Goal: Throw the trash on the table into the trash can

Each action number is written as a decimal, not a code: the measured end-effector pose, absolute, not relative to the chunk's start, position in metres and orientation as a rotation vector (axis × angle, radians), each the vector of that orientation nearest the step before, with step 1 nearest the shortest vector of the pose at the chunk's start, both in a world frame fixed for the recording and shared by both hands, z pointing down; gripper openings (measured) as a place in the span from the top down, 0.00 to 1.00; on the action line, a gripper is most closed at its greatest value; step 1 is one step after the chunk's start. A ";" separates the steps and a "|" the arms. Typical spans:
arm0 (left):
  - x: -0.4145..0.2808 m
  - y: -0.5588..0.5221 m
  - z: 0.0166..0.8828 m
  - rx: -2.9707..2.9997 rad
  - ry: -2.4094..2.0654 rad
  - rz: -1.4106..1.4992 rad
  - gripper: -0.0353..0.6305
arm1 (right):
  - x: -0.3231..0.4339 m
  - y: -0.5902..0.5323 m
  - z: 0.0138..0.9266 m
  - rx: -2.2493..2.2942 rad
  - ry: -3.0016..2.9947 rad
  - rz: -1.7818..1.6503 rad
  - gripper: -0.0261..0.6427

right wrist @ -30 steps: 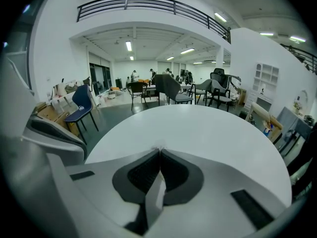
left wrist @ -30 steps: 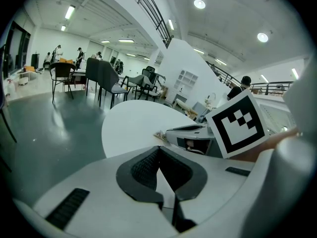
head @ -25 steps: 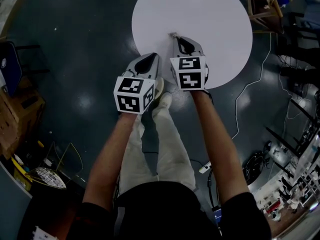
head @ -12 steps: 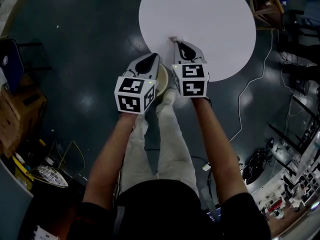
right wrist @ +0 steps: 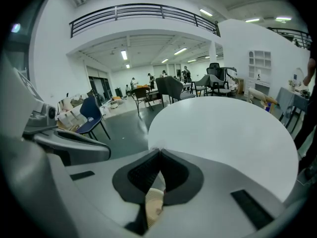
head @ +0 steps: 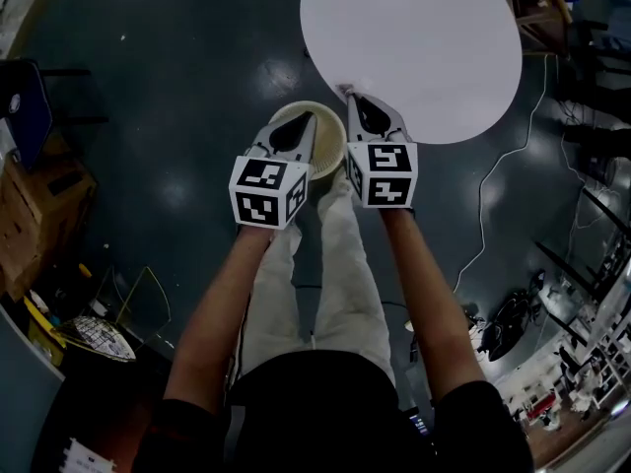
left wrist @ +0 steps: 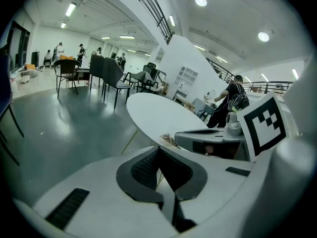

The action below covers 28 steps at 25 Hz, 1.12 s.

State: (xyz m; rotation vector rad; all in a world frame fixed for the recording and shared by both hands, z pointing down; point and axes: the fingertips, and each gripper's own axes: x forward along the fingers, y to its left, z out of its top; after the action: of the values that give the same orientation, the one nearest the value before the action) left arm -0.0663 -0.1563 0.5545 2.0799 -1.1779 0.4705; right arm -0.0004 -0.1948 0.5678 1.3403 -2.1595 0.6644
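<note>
Beside the round white table, on a dark glossy floor, a cream trash can is sitting under both grippers. The right gripper is pinching a small crumpled scrap at the table's edge. The left gripper is hanging clenched and empty over the can. Chairs are standing about the open, brightly lit hall.

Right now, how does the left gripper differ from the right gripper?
The right gripper has its fingers shut on a tan piece of trash; the left gripper has its fingers together on nothing. In the head view the left gripper overlaps the cream trash can, while the right gripper's tip overlaps the edge of the white round table. Both point forward and down, side by side.
</note>
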 end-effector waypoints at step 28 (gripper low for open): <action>-0.118 -0.047 0.665 1.952 -1.156 0.512 0.94 | -0.052 -0.081 0.685 1.238 -2.110 0.781 0.93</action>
State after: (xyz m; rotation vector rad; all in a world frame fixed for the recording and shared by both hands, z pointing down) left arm -0.1184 -0.0475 0.6654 1.9523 -1.1556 0.5121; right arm -0.0519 -0.0810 0.6850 1.2376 -2.1100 0.7810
